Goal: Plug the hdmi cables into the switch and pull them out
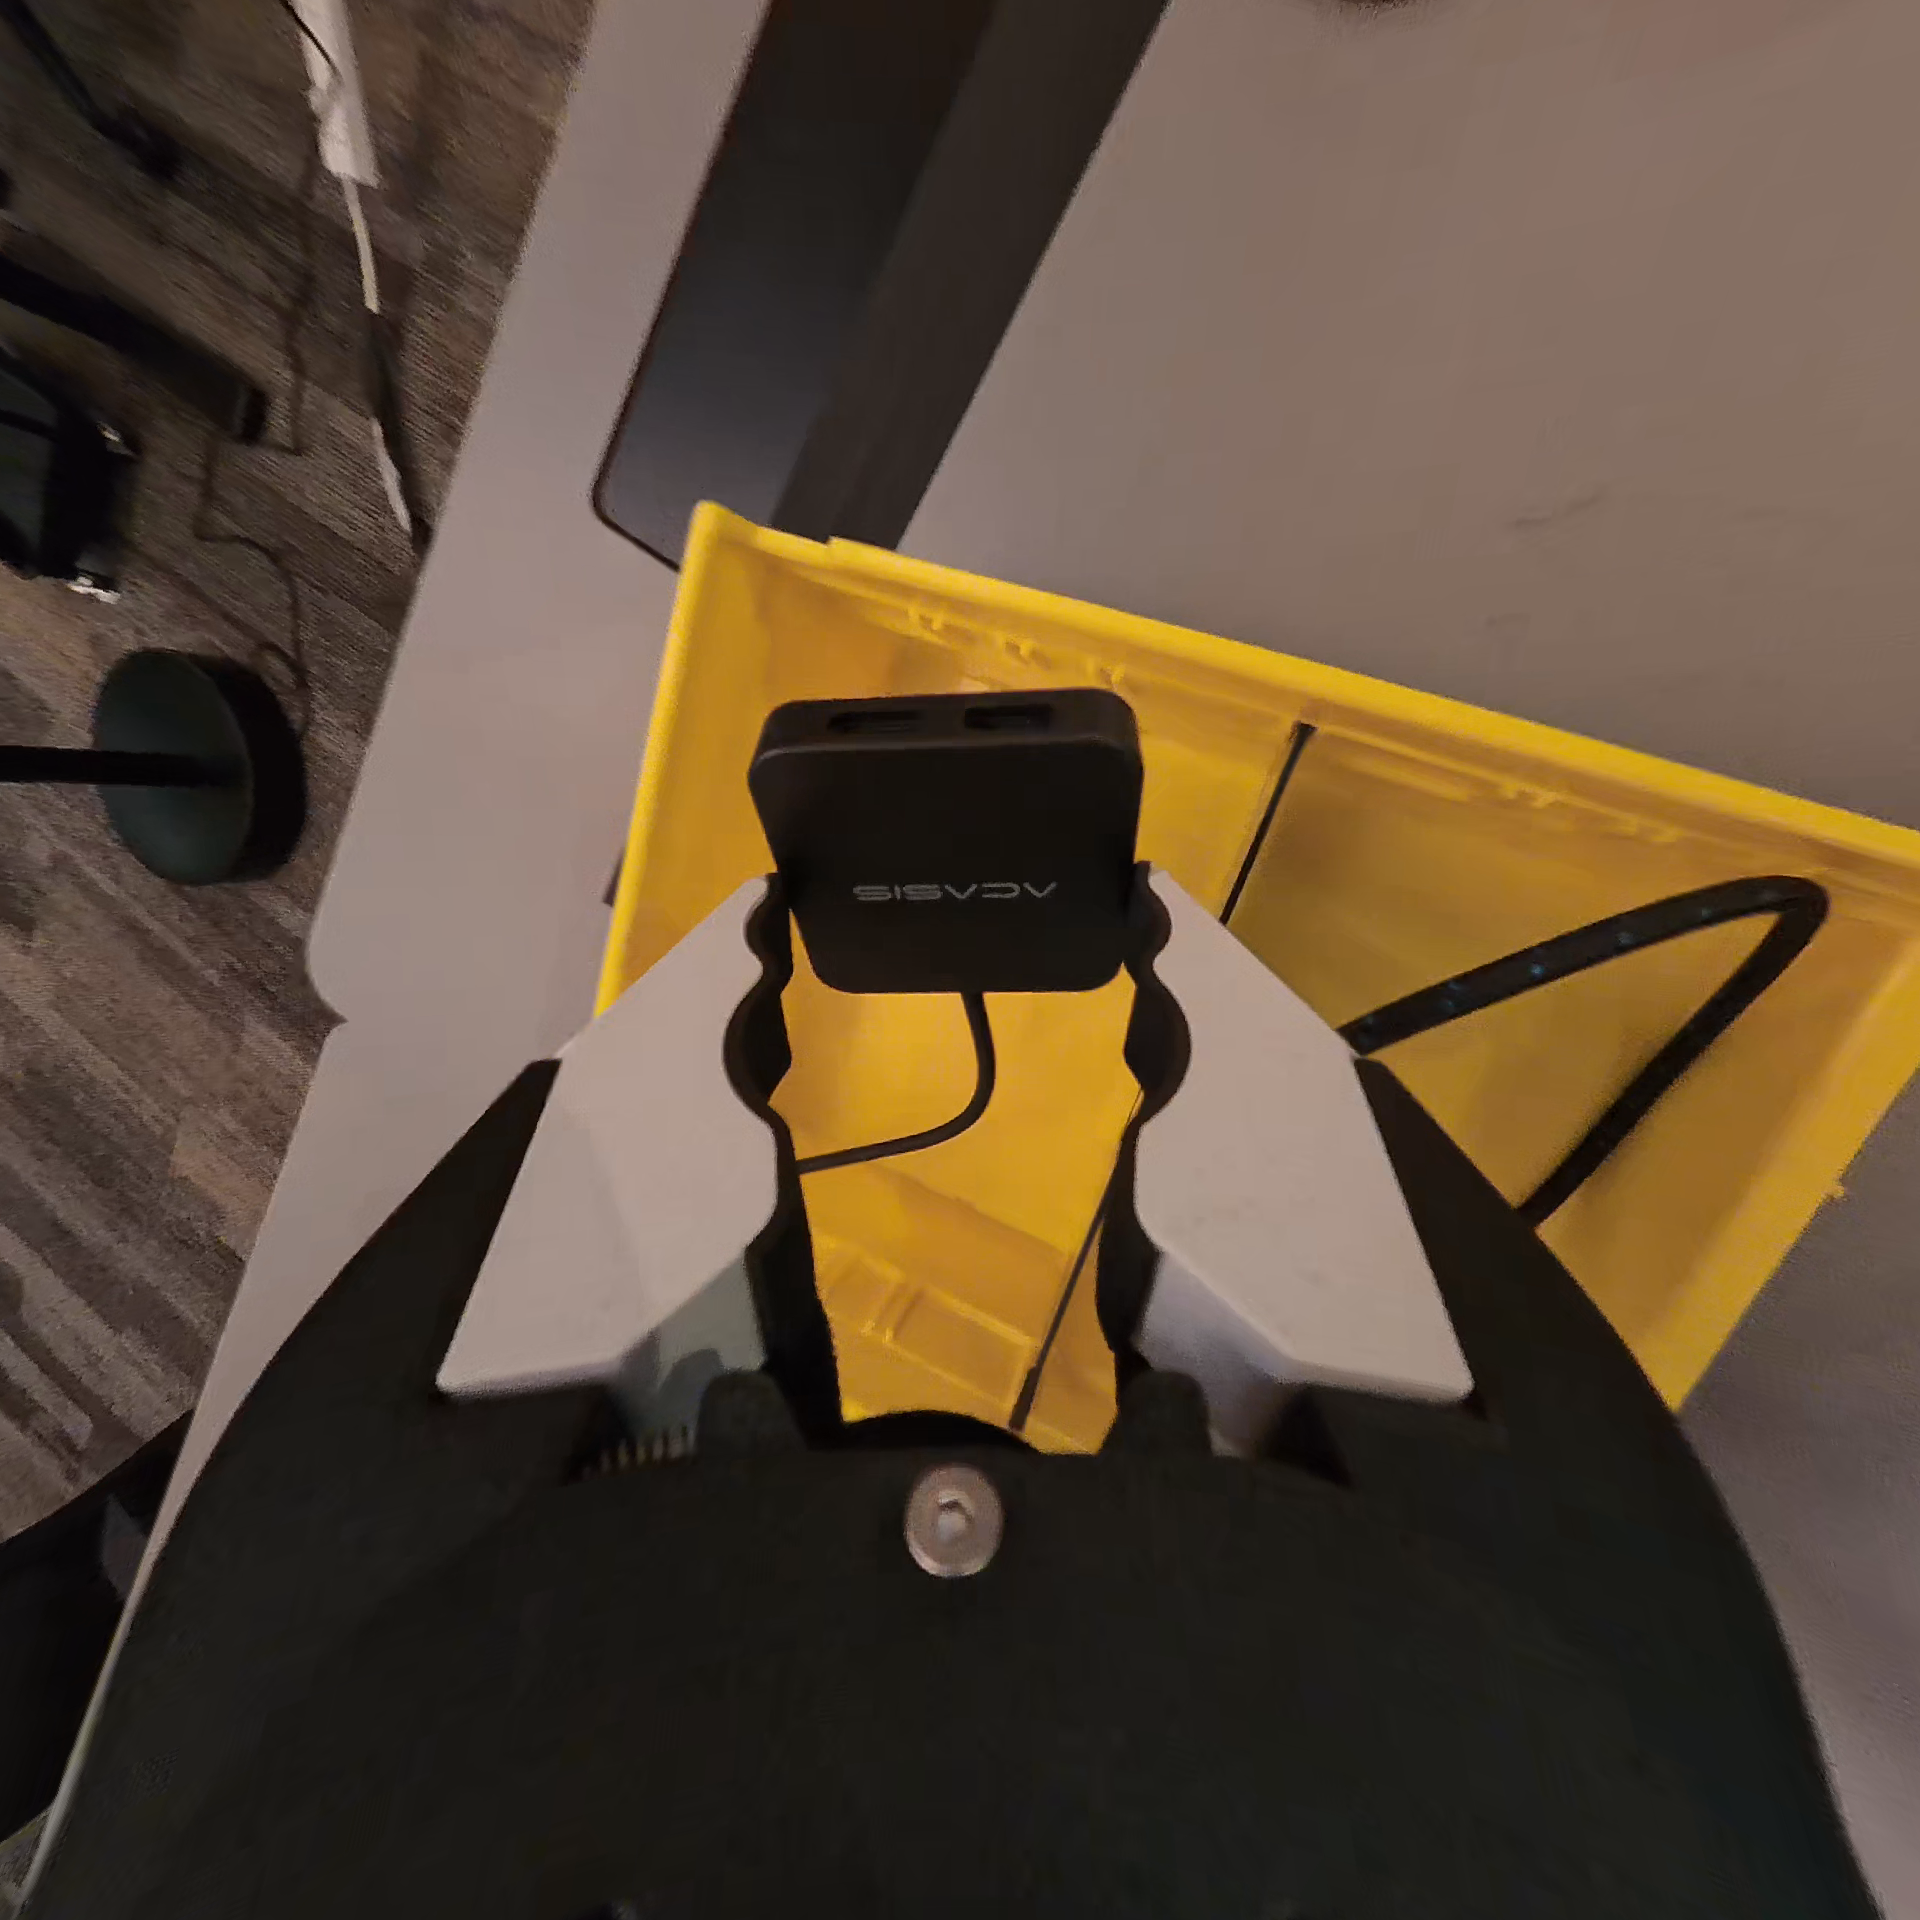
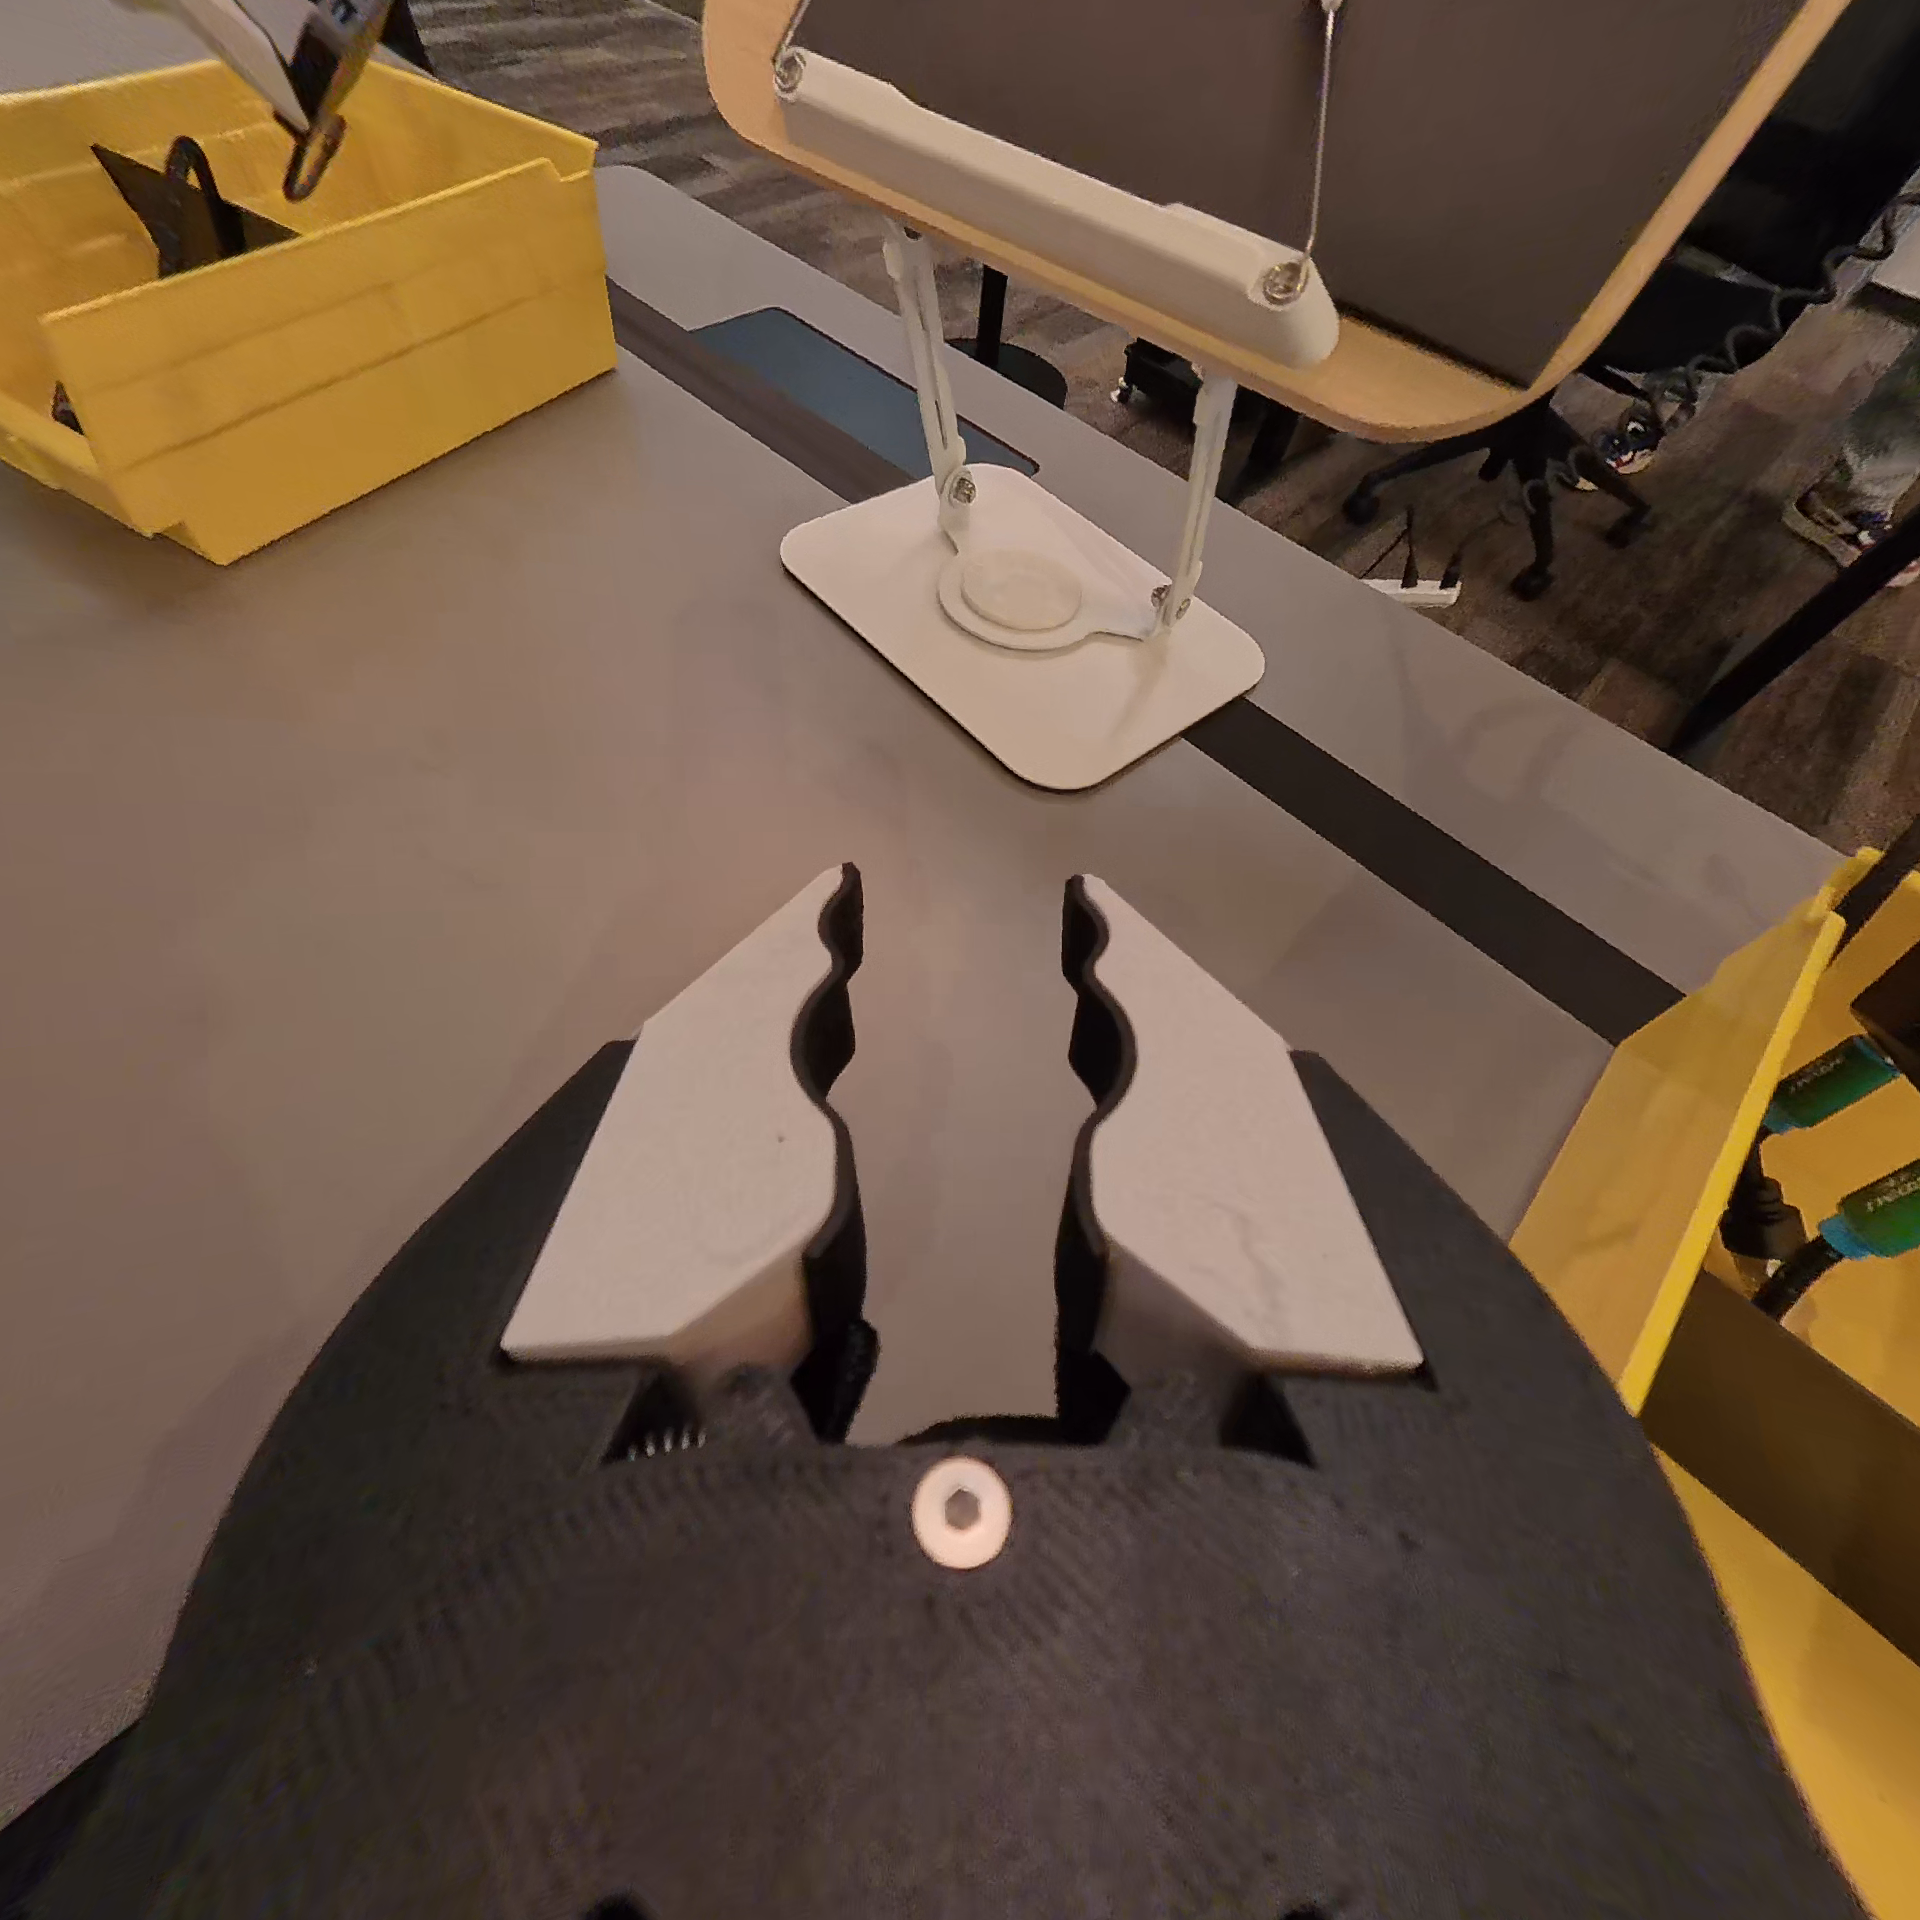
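Observation:
My left gripper [image 1: 951, 894] is shut on a flat black HDMI switch [image 1: 940, 821] and holds it above a yellow bin [image 1: 1507, 831]. The switch's two empty ports face away from me, and its thin black lead [image 1: 956, 1101] hangs down between my fingers. A thick black cable [image 1: 1621, 997] lies in the bin's right compartment. My right gripper [image 2: 961, 894] is open and empty above the grey table [image 2: 416, 831]. HDMI cables with teal plugs [image 2: 1829, 1081] sit in a second yellow bin [image 2: 1683, 1143] at the right. The left gripper with the switch [image 2: 312, 156] shows far off over the first bin [image 2: 312, 364].
A white stand [image 2: 1039, 634] carrying a wood-edged panel [image 2: 1351, 187] stands at the table's back edge. A dark slot [image 2: 1403, 800] runs along the table. Beyond the edge are carpet, a round black base [image 1: 192, 764] and office chairs [image 2: 1507, 468]. Tip to tip, the grippers are about 50 centimeters apart.

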Demonstrator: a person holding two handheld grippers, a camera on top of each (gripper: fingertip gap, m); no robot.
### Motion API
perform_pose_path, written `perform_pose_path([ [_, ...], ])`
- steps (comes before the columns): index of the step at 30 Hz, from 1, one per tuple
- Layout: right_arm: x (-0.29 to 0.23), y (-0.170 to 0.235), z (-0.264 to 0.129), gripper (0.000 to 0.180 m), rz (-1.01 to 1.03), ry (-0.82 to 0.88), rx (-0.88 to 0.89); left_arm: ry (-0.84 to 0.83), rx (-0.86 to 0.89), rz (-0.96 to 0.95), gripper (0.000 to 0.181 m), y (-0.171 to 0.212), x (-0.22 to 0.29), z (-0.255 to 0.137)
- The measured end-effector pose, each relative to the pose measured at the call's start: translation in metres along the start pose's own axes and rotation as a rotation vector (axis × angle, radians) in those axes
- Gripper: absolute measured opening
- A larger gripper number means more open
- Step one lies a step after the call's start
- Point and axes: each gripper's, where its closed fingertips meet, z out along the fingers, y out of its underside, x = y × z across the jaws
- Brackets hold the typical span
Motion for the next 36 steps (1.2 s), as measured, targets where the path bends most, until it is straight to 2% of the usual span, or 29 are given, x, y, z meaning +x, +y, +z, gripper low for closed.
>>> perform_pose_path([
  [12, -0.010, -0.011, -0.003, 0.037, -0.024, -0.014, 0.019, -0.179, 0.207, -0.036, 0.063, -0.024, -0.019, -0.077],
  [18, -0.014, -0.015, -0.004, 0.037, -0.031, -0.022, 0.030, -0.248, 0.297, -0.003, 0.063, -0.055, -0.016, -0.123],
  [22, -0.016, -0.016, -0.006, 0.037, -0.037, -0.026, 0.034, -0.233, 0.335, 0.086, 0.063, -0.090, 0.013, -0.142],
  [29, -0.012, -0.007, -0.011, 0.037, -0.018, -0.023, 0.033, -0.147, 0.316, 0.351, 0.063, -0.162, 0.106, -0.130],
  [36, -0.010, 0.004, -0.019, 0.037, -0.003, -0.021, 0.031, 0.063, 0.245, 0.611, 0.063, -0.210, 0.219, -0.064],
])
